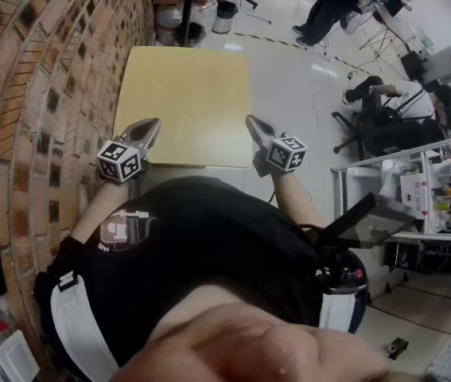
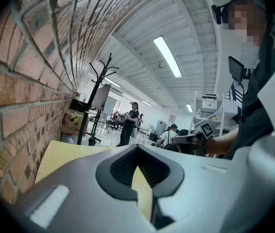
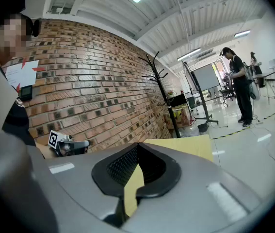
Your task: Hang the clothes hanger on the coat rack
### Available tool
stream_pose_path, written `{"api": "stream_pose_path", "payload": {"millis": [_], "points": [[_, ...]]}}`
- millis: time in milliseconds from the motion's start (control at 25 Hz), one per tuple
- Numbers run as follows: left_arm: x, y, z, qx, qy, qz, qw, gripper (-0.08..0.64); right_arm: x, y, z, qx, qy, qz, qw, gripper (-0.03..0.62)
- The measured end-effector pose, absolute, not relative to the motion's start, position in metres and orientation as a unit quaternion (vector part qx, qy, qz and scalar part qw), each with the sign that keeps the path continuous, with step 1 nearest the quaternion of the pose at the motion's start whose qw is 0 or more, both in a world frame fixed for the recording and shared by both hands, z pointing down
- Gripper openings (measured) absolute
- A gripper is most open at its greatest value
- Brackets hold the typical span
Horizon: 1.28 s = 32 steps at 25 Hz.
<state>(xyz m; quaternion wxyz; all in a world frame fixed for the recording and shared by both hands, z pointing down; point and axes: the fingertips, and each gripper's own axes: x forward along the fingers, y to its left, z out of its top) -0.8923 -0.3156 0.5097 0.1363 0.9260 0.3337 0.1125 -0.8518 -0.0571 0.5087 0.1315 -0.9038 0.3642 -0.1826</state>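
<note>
Two grippers are held low over the near end of a pale-yellow bench (image 1: 185, 86), both pointing about level with a slight downward tip. Left gripper (image 1: 155, 123): jaws closed tip to tip, nothing between them; only the bench top shows through the slot under the tips. Right gripper (image 1: 250, 121): same, jaws fully together, holding nothing. They sit well apart, one toward each near corner of the bench, noses pointing at its far end. Marker cubes (image 1: 120, 160) sit behind the jaws, with the person's forearms behind those. The person holding them wears a black top and stands right at the near edge. The bench runs lengthwise along a brick wall (image 1: 42, 94) on the person's left, touching it or just beside it, can't tell which. Coat rack (image 2: 102, 76): black, upright, curved hooks at the top, standing on the floor past the far end of the bench, close to the wall and well apart from both grippers. A cardboard box (image 2: 72, 123) sits near its foot. Further back on the white floor a person in dark clothes (image 2: 130, 123) stands and another in a white top (image 2: 169, 136) sits. Metal shelving (image 1: 416, 189) is off to the right of the bench. Strip lights (image 2: 167, 56) are on overhead.
</note>
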Motion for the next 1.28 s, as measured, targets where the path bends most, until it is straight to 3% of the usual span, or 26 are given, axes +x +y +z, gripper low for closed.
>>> {"api": "stream_pose_path", "payload": {"millis": [440, 760, 1280], "points": [[-0.886, -0.321, 0.505, 0.925, 0.318, 0.1, 0.179, -0.009, -0.85, -0.066, 0.498, -0.904, 0.35, -0.188, 0.16, 0.014], [-0.897, -0.298, 0.509, 0.939, 0.303, 0.113, 0.119, -0.008, -0.842, 0.007, 0.487, -0.915, 0.344, -0.16, 0.135, 0.014], [-0.915, -0.12, 0.489, 0.937, 0.311, 0.096, 0.128, -0.009, -0.856, 0.144, 0.492, -0.901, 0.381, -0.172, 0.118, 0.014]]}}
